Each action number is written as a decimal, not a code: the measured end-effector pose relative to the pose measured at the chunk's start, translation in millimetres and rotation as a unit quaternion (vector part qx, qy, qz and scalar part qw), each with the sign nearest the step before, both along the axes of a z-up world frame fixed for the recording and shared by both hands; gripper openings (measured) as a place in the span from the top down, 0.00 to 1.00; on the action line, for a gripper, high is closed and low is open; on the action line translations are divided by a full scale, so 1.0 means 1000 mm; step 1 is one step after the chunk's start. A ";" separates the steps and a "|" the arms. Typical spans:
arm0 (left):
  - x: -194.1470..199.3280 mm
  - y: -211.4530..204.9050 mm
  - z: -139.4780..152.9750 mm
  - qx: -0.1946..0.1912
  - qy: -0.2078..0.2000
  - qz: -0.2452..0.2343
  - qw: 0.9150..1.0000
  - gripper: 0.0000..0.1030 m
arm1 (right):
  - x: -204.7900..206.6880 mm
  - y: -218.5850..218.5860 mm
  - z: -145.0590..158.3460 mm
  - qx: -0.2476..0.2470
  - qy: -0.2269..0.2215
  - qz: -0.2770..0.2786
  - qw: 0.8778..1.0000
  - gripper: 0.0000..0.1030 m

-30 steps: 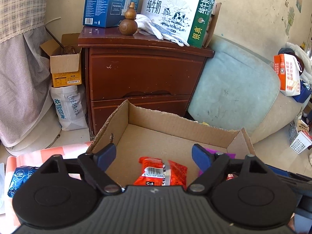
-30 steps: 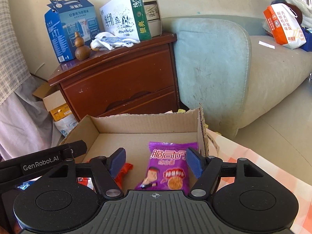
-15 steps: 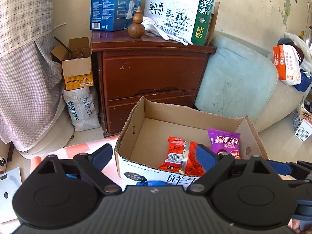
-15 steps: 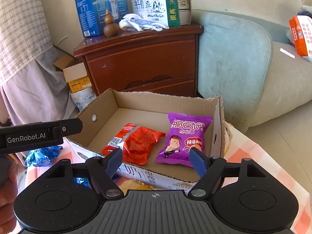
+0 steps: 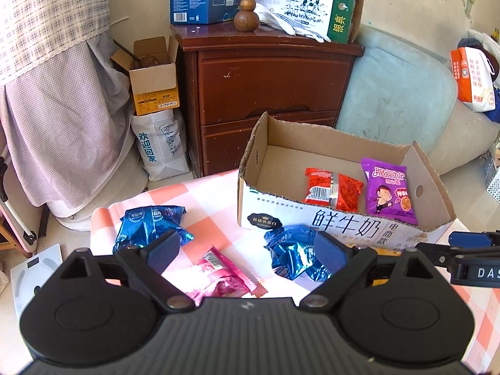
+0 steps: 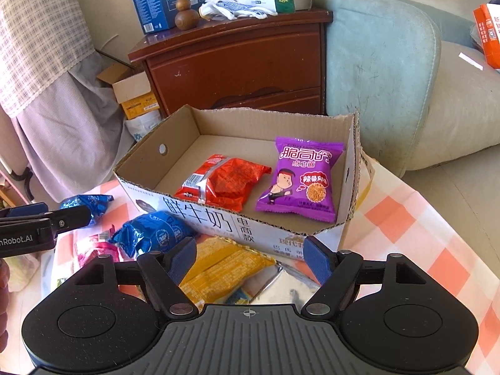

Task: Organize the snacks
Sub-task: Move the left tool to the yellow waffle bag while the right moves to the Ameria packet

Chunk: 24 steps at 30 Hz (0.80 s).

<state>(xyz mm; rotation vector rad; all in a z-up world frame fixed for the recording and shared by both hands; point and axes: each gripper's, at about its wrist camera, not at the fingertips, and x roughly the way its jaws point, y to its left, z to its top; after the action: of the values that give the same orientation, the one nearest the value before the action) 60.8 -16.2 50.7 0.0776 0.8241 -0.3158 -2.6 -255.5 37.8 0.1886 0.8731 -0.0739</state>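
Snacks lie partly inside and partly outside a shallow cardboard box [image 6: 193,209] on a checked cloth [image 6: 415,218]. Inside the box, ahead of both tongs, a red packet [image 6: 222,184] lies beside a purple packet [image 6: 300,181], the two close together but whether they touch is hard to tell. The left tongs [image 5: 247,251] stand wide open with nothing between the pads; below the gap lies a pink packet [image 5: 218,276], its near end hidden by the tongs' body. A blue packet [image 5: 147,226] sits just beyond the left pad, partly covered by it, and a second blue packet [image 5: 293,254] lies against the box's front wall, its right side behind the right pad. The right tongs [image 6: 250,257] are also open and empty, hanging over a yellow packet [image 6: 218,268] and a pale packet [image 6: 281,287] whose near parts are cut off by the tongs' body; the pale one's print cannot be read. The yellow packet touches or slips under the box's front edge. At the far left of the right view the other tongs' arm covers part of a blue packet. Beyond the box stand a dark wooden cabinet [image 5: 268,84] and a pale green cushion [image 5: 400,93].
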 end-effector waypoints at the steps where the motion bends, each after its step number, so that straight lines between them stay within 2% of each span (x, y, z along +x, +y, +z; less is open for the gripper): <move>1: -0.002 0.002 -0.002 0.003 0.004 0.002 1.000 0.10 | -0.003 0.001 -0.001 -0.004 0.004 0.003 1.000 0.26; 8: -0.010 0.024 -0.017 0.009 0.031 0.020 0.999 0.10 | -0.017 0.005 -0.006 -0.015 0.019 0.028 0.999 0.24; 12: -0.014 0.036 -0.024 -0.004 0.048 0.034 0.998 0.10 | -0.023 0.000 -0.010 -0.013 0.027 0.036 0.999 0.23; 17: -0.022 0.033 -0.030 -0.002 0.049 0.006 0.999 0.10 | -0.030 -0.004 -0.019 -0.009 0.046 0.054 0.997 0.23; 24: -0.024 0.013 -0.046 0.001 0.084 -0.010 0.996 0.10 | -0.033 -0.006 -0.034 -0.026 0.070 0.073 0.994 0.23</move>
<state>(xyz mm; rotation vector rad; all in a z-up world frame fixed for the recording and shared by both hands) 36.8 -3.5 4.7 0.0611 0.9909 -0.3439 -35.3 -261.3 3.5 0.0700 1.0211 0.0275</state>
